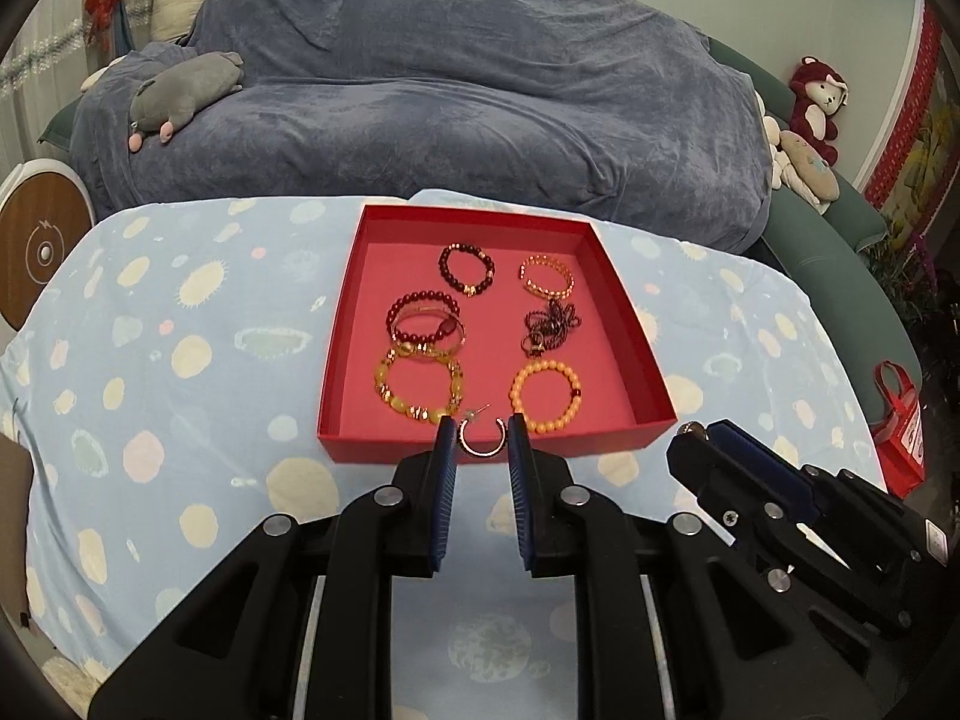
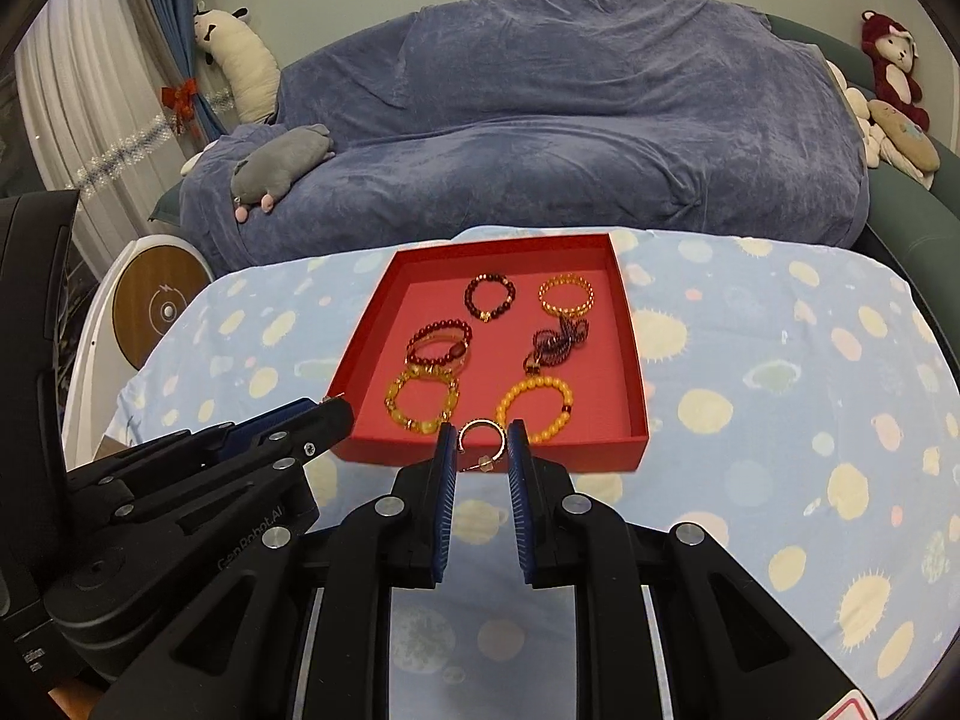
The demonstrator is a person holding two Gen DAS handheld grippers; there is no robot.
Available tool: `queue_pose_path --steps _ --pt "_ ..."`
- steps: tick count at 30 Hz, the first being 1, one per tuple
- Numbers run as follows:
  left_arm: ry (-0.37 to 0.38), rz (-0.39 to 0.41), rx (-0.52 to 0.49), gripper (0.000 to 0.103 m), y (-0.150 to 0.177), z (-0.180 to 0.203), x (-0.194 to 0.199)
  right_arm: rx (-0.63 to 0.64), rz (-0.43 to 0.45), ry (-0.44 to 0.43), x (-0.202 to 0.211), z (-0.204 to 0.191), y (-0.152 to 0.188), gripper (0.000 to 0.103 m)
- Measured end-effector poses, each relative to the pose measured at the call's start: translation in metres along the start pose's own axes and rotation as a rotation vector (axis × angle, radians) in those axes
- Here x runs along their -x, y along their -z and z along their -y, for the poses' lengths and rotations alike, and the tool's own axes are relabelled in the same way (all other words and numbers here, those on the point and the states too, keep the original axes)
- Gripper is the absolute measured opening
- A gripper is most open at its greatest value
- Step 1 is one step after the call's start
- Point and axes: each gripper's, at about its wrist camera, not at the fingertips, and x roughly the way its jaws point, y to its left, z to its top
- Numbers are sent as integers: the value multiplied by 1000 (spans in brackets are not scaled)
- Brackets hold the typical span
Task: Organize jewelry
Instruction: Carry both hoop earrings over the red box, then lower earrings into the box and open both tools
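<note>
A: From the left wrist view, what is shown of progress?

B: A red box is seen on the spotted cloth, near its far edge. Six pieces are already laid inside: a dark bead bracelet and a gold bead bracelet toward the far wall, a red bead bracelet and a dark tangled chain in the middle, a yellow stone bracelet and an orange bead bracelet by the near wall. Most of the sorting is judged done.

A: And the left gripper?

B: It is held narrow, and a small hoop earring is pinched between the blue pads, above the box's near wall. The hoop is open on top, thin and rose-gold, with a post sticking out at its upper left. The right gripper is seen beside it, off the box's near right corner.

A: What is added by the right wrist view?

B: The same box and pieces are shown. A matching hoop earring is gripped by the narrow right gripper, a clasp hanging below it, again over the near wall. The left gripper is seen by the near left corner.

A: What is left?

B: Both earrings are judged still to be set down inside
</note>
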Motion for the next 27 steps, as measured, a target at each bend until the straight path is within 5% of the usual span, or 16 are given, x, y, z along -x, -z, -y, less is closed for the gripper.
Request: queue_pose_path --steps 13,27 --pt "-9 18 -5 17 -61 -5 -51 8 26 11 -51 13 -56 17" --pt "-34 -55 -17 17 -69 -16 -120 5 -44 26 -121 28 -62 17"
